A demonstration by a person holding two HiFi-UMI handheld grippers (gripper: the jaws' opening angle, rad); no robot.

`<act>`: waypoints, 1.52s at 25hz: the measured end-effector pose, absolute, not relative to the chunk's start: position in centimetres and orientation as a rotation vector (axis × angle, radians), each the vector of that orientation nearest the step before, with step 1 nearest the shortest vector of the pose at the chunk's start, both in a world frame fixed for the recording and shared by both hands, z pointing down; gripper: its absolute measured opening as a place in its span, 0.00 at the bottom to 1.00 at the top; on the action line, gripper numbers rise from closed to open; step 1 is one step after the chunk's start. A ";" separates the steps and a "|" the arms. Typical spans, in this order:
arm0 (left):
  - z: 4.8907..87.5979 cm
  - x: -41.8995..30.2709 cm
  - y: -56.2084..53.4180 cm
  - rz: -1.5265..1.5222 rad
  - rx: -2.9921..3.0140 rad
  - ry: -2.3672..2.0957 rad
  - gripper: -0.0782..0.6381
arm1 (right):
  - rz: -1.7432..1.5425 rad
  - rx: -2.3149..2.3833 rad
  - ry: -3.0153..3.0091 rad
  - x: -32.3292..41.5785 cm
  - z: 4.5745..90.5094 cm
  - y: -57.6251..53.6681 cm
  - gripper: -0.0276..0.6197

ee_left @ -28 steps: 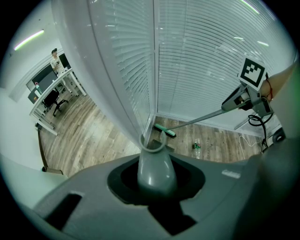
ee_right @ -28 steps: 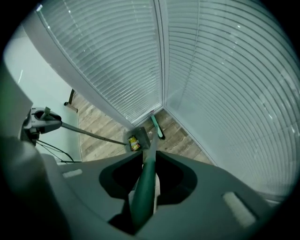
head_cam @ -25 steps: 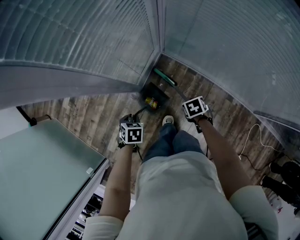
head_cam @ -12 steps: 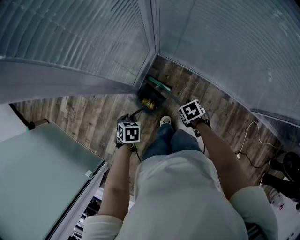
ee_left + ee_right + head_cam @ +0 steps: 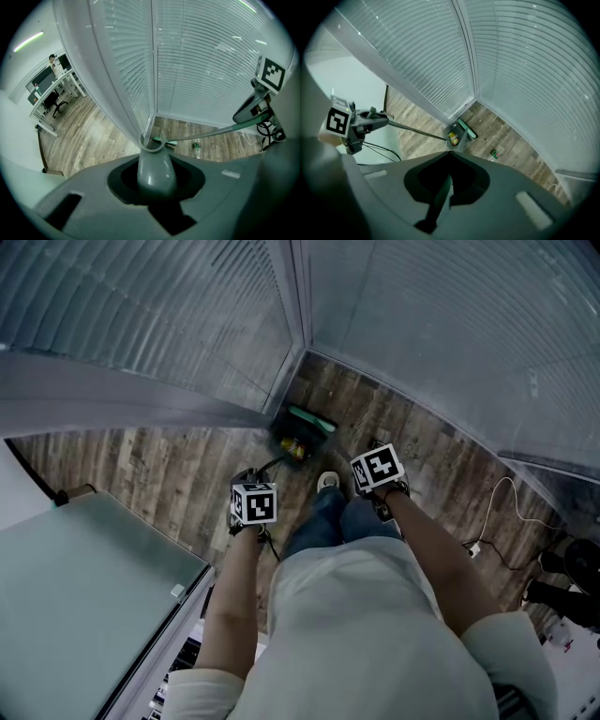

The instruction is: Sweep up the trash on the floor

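The person stands in a corner where two walls of slatted blinds (image 5: 141, 315) meet over a wooden floor (image 5: 178, 465), one shoe (image 5: 327, 482) pointing at the corner. The left gripper (image 5: 152, 178) has its fingers shut around the thick grey dustpan handle (image 5: 152, 164), which stands up between them. The right gripper (image 5: 446, 187) has its fingers closed fully on the thin broom stick (image 5: 441, 199), seen running between them. Both grippers point steeply down, on either side of the person's legs.

The dustpan (image 5: 457, 132) sits on the floor right in the corner. Yellow trash (image 5: 453, 137) lies inside it. The green broom head (image 5: 465, 128) rests against the dustpan's far side, close to the wall. One more piece of trash (image 5: 495, 154), which looks like a small bottle with a green label, lies on the bare floor apart from the dustpan and broom, further along the right-hand wall.

A pale surface (image 5: 84, 596) fills the lower left of the head view, and a light cable (image 5: 495, 512) loops over the floor at the right.
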State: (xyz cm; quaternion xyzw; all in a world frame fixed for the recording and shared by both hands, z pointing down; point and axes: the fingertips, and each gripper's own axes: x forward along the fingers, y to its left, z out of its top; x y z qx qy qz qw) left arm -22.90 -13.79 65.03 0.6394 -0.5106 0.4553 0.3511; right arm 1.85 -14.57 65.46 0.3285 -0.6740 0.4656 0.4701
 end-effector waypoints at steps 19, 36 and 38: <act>65.1 -23.1 -14.0 1.177 1.657 -1.317 0.24 | 1.459 0.943 -1.654 1.3 66.1 -13.8 0.05; 65.1 -22.9 -14.1 1.190 1.651 -1.315 0.24 | 1.478 0.930 -1.649 2.0 66.0 -15.0 0.05; 65.1 -22.8 -14.1 1.192 1.650 -1.314 0.24 | 1.447 0.899 -1.665 1.8 65.7 -14.9 0.05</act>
